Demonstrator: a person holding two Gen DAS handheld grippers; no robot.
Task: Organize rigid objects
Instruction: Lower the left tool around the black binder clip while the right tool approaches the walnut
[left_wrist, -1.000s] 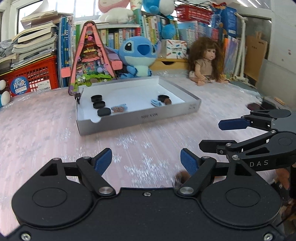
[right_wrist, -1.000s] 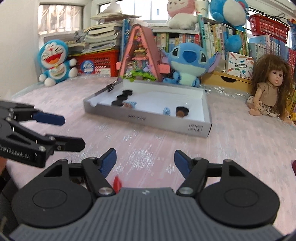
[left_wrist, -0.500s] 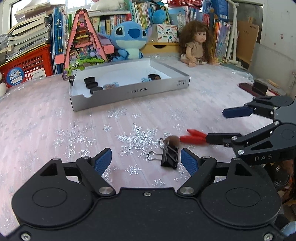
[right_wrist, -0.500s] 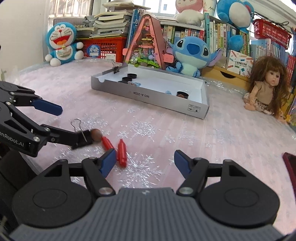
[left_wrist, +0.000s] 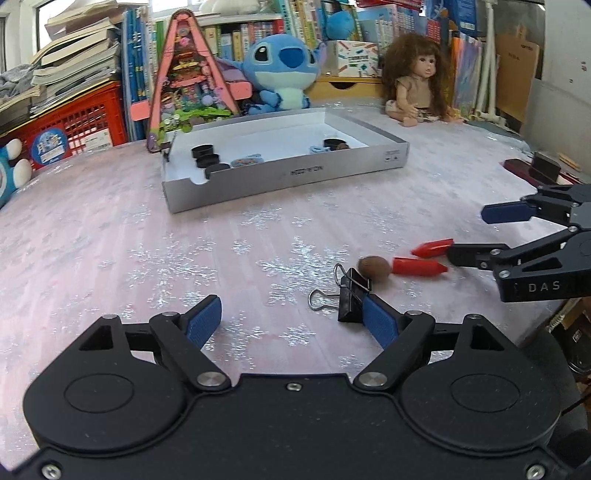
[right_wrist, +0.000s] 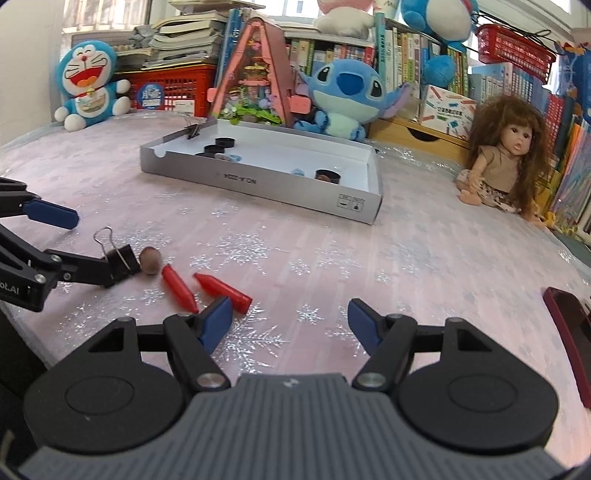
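Nearest us, the left tool (left_wrist: 291, 319) has both jaws spread wide with nothing between them; they have just been opening a bit further. Its right pad sits just beside or touching the black binder clip (left_wrist: 352, 295) on the desk (left_wrist: 110, 251); we cannot tell which. We judge the tool is lining up on that clip.

The right tool (right_wrist: 290, 319) is also wide open and empty, with its left pad right at the end of one red crayon (right_wrist: 221, 291). A second red crayon (right_wrist: 179, 288) lies just beside the first, and a small brown nut-like lump (right_wrist: 150, 260) sits between the crayons and the clip. These four loose pieces bunch together near the desk edge, so each tool has a pick close by.

Further back is the shallow grey box (left_wrist: 280, 177), well apart from the loose pieces. It already holds black round caps (left_wrist: 203, 151) at one end and a few small bits at the other, so we take it as the sorting bin. Behind it stand a blue plush (left_wrist: 284, 70), a doll (left_wrist: 417, 85) and shelves of books.
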